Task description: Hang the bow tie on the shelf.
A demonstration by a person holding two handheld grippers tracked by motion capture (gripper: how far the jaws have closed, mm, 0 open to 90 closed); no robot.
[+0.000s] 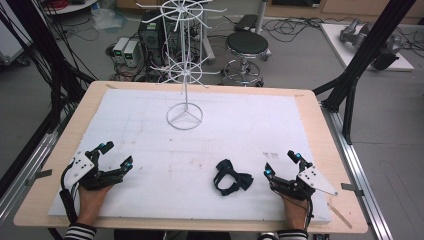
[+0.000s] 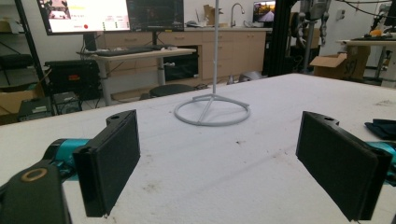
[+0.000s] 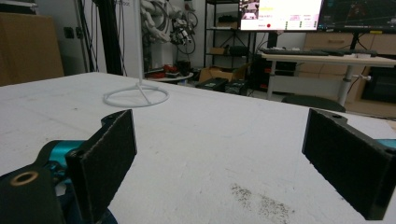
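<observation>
**Both grippers rest spread at the near edge, bow tie between them**

Nearest to us, our left gripper (image 1: 115,155) lies on the white foam sheet (image 1: 150,150) close to the near-left edge of the tabletop (image 1: 320,130), its jaws spread wide with nothing between them. Our right gripper (image 1: 282,162) sits near the near-right edge, jaws likewise spread and empty. In both gripper views we see bare white sheet between the pads.

Between the two, but closer to our right gripper, lies the black bow tie (image 1: 231,178), flat on the sheet with its strap looped to the left. It touches neither gripper; in the left gripper view a dark corner of it (image 2: 382,127) shows just past the right-hand jaw.

Beyond the bow tie we have a wide stretch of open sheet, marked with faint smudges. Farther on, near the far edge and a little left of centre, stands the white wire rack (image 1: 184,75) on its ring base, its hooked arms bare, well apart from both grippers.

Past the far edge we see a black stool (image 1: 247,45) on the floor.
</observation>
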